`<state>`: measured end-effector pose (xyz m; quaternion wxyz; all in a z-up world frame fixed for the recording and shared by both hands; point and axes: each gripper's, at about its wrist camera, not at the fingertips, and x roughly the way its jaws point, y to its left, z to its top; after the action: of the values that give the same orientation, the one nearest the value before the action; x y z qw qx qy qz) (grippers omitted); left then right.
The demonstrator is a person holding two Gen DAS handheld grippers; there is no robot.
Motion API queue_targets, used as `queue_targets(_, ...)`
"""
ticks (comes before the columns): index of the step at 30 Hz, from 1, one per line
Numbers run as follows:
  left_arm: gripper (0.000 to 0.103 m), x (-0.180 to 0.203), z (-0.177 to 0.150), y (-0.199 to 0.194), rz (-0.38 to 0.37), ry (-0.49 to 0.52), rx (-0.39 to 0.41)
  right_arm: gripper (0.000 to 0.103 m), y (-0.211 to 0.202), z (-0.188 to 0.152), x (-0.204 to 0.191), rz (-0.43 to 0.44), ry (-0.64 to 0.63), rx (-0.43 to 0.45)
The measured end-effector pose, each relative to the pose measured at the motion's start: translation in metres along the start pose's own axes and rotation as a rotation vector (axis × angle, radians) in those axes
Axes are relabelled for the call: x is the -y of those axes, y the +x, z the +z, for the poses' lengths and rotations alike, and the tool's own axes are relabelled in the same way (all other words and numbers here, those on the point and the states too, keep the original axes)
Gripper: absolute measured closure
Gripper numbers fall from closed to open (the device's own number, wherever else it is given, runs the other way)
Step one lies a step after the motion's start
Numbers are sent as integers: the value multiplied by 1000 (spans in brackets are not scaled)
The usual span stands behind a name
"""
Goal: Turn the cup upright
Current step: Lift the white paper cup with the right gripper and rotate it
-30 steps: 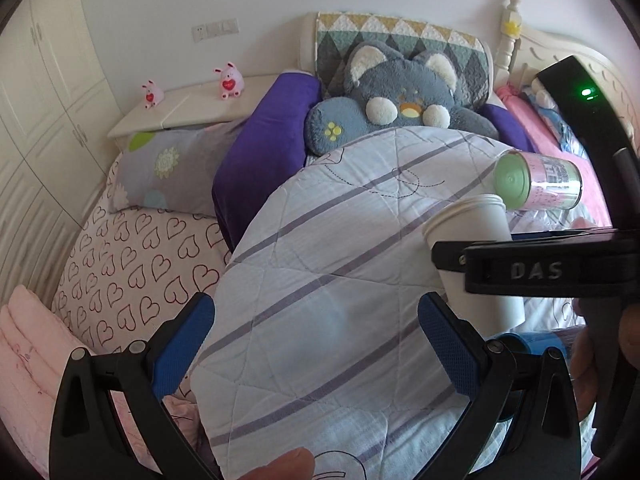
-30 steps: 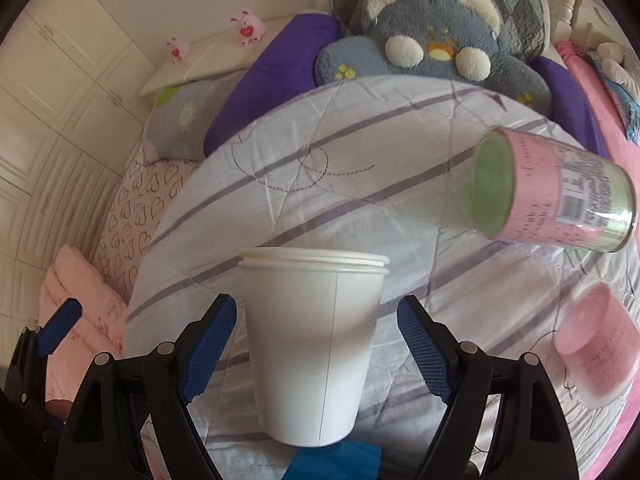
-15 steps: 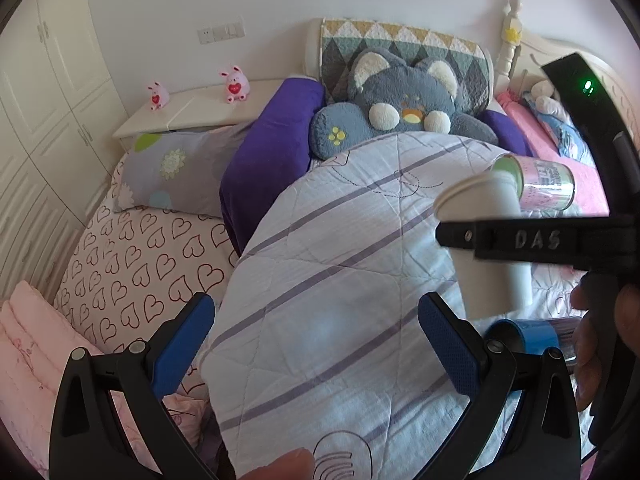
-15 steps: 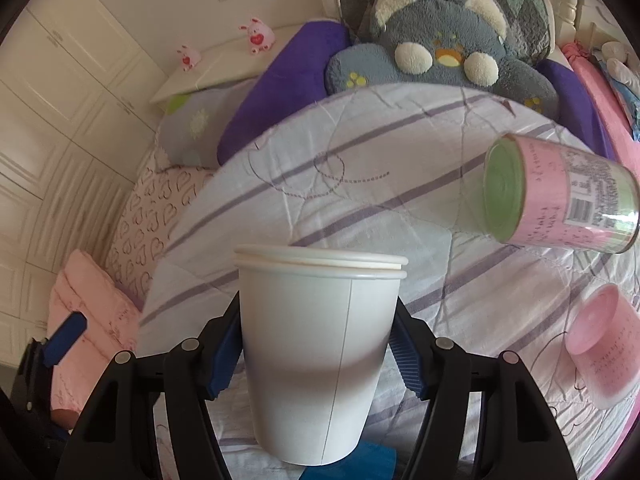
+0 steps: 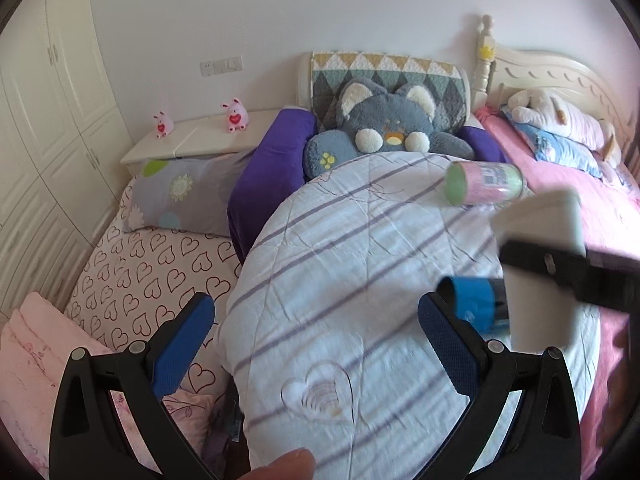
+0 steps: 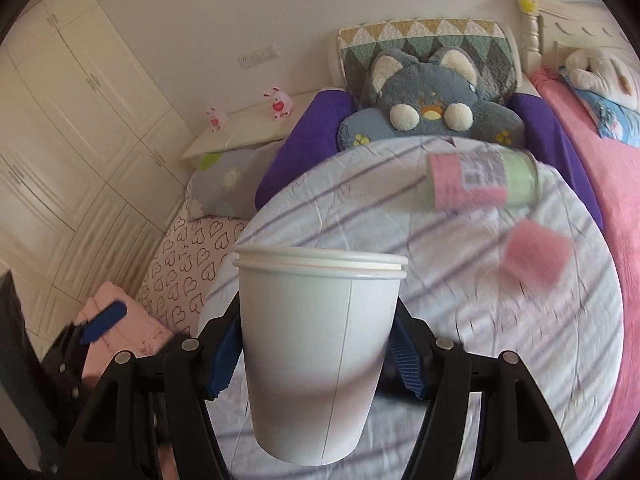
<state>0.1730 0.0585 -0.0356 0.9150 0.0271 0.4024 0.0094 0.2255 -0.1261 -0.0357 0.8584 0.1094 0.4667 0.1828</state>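
Observation:
A white paper cup (image 6: 316,344), two stacked, stands rim up between the blue pads of my right gripper (image 6: 316,364), which is shut on it and holds it above the striped quilt (image 6: 500,320). In the left wrist view the same cup (image 5: 540,248) shows blurred at the right, clamped by the black right gripper. My left gripper (image 5: 316,344) is open and empty over the quilt (image 5: 340,280).
A pink and green can (image 6: 484,180) lies on its side on the quilt, also in the left wrist view (image 5: 484,182). A pink cup (image 6: 536,256) lies blurred to the right. A blue roll (image 5: 472,308) lies near the cup. A grey plush cat (image 5: 388,132) sits behind.
My right gripper has closed on the white cup and lifted it off the quilt. Both views have pulled back and risen; the left gripper stayed open.

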Motion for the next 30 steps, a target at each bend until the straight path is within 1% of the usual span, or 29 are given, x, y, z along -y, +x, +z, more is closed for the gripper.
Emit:
queue_targets(3,0,8,-14,-16,-3,14,8,37,-18,-37,8,-9,33,-11)
queue_targets(6,0,16,-32,-30,-18,24,3,37,-27,-71,17,-17,83,-40)
queue_targets(9,0,28,-48,-41,-21,48,2,37,-22,-100,27,-24,136,-71)
queue_targets(12,0,36,-62,-48,-27,55,-8,37,-9,-122,37,-32,159,-103)
queue_targets(14,0,39,-70,-51,-21,61,-11,37,-2,-130,41,-53,157,-108)
queue_targets(17,0,42,-78,-53,-19,58,-21,37,10,-132,42,-71,148,-112)
queue_targets(19,0,44,-83,-53,-14,57,-25,37,18,-132,42,-100,131,-112)
queue_targets(26,0,50,-102,-47,-12,56,-62,35,29,-143,38,-155,100,-98)
queue_targets(27,0,51,-104,-47,-12,56,-67,32,28,-146,37,-166,96,-96)
queue_targets(28,0,51,-106,-47,-11,57,-69,23,27,-151,36,-178,91,-95)
queue_targets(29,0,52,-108,-47,-10,57,-70,20,23,-158,37,-183,92,-90)
queue_targets(30,0,52,-108,-48,-8,58,-69,20,22,-159,35,-183,96,-89)
